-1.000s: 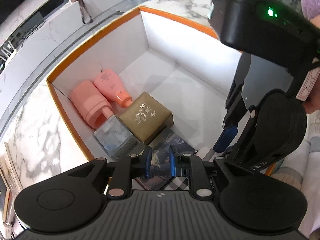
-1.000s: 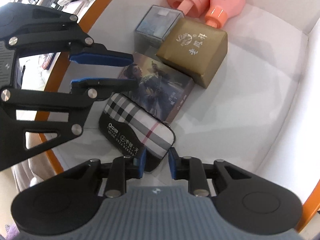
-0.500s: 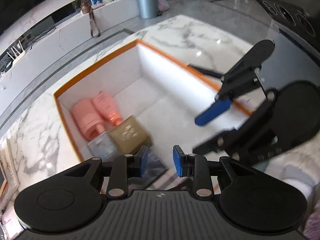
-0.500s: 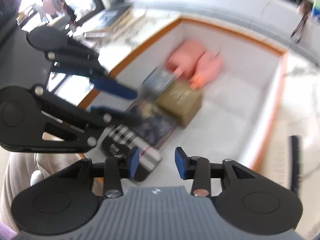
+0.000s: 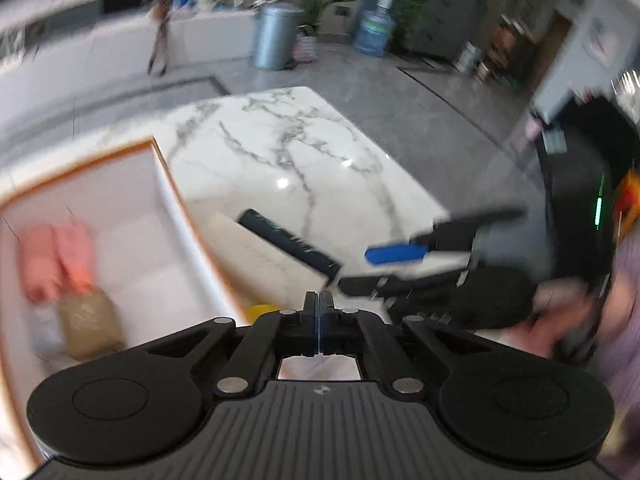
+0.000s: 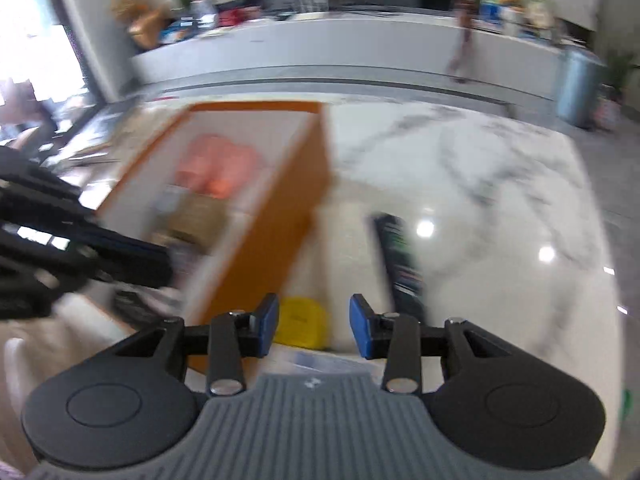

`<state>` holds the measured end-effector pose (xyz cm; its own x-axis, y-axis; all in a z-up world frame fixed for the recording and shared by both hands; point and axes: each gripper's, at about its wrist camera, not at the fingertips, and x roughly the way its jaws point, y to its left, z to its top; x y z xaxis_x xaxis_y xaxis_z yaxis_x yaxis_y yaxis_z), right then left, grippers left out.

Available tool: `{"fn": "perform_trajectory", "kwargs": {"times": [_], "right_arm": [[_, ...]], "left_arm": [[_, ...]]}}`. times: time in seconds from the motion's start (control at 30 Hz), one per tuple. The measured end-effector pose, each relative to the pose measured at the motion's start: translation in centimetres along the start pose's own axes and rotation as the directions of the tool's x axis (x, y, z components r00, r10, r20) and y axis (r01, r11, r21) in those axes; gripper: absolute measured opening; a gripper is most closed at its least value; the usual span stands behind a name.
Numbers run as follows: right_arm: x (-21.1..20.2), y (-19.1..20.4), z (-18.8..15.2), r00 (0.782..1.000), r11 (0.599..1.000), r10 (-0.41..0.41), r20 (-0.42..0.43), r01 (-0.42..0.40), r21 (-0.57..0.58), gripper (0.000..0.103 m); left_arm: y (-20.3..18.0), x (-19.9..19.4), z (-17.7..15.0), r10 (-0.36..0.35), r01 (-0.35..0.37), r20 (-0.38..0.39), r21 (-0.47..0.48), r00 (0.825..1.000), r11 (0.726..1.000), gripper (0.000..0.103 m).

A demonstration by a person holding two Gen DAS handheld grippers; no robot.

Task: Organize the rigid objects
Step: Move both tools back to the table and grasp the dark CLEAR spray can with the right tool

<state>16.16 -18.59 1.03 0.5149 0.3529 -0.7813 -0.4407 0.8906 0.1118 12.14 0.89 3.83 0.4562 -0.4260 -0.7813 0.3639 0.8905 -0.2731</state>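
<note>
The orange-rimmed white box point(image 5: 168, 184) holds two pink bottles point(image 5: 56, 256) and a gold box point(image 5: 88, 320); it also shows in the right wrist view point(image 6: 280, 216). A long black box point(image 5: 288, 244) lies on the marble table right of it, also in the right wrist view point(image 6: 400, 264). A yellow object point(image 6: 300, 320) lies by the box's outer wall, just ahead of my right gripper point(image 6: 314, 330), which is open and empty. My left gripper point(image 5: 319, 312) is shut and empty, above the box's near right corner. Both views are blurred.
The marble table point(image 5: 288, 148) extends beyond the box to a far edge with grey floor behind. A pale flat slab point(image 5: 256, 256) lies under the black box. A grey bin point(image 5: 274, 36) stands far off on the floor.
Both grippers have lifted out of the box and swung right over the table. The left gripper has closed. The right gripper has opened wider.
</note>
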Motion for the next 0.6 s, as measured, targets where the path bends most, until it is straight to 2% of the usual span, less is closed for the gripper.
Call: {"fn": "perform_trajectory", "kwargs": {"times": [0.1, 0.13, 0.23, 0.4, 0.6], "right_arm": [[1.7, -1.8, -1.2, 0.999, 0.998, -0.037, -0.004, 0.037, 0.05, 0.04], [0.8, -2.5, -1.3, 0.999, 0.997, -0.041, -0.009, 0.042, 0.063, 0.04], [3.0, -3.1, -1.2, 0.998, 0.996, -0.059, -0.006, 0.06, 0.062, 0.04], [6.5, -3.1, -0.2, 0.998, 0.998, -0.059, 0.016, 0.059, -0.012, 0.039], [8.8, -5.0, 1.2, 1.0, 1.0, -0.015, -0.006, 0.015, -0.012, 0.039]], "left_arm": [[-1.1, 3.0, 1.0, 0.037, -0.038, -0.013, -0.074, 0.999, 0.997, 0.0], [-1.4, 4.0, 1.4, 0.054, -0.056, -0.029, -0.087, 0.998, 0.995, 0.0], [-1.6, 6.9, 2.1, 0.11, -0.119, -0.076, -0.122, 0.991, 0.985, 0.0], [-1.3, 10.6, 3.8, 0.215, -0.233, -0.152, -0.116, 0.965, 0.965, 0.0], [-0.7, 12.7, 5.1, 0.279, -0.306, -0.207, -0.114, 0.938, 0.945, 0.001]]}}
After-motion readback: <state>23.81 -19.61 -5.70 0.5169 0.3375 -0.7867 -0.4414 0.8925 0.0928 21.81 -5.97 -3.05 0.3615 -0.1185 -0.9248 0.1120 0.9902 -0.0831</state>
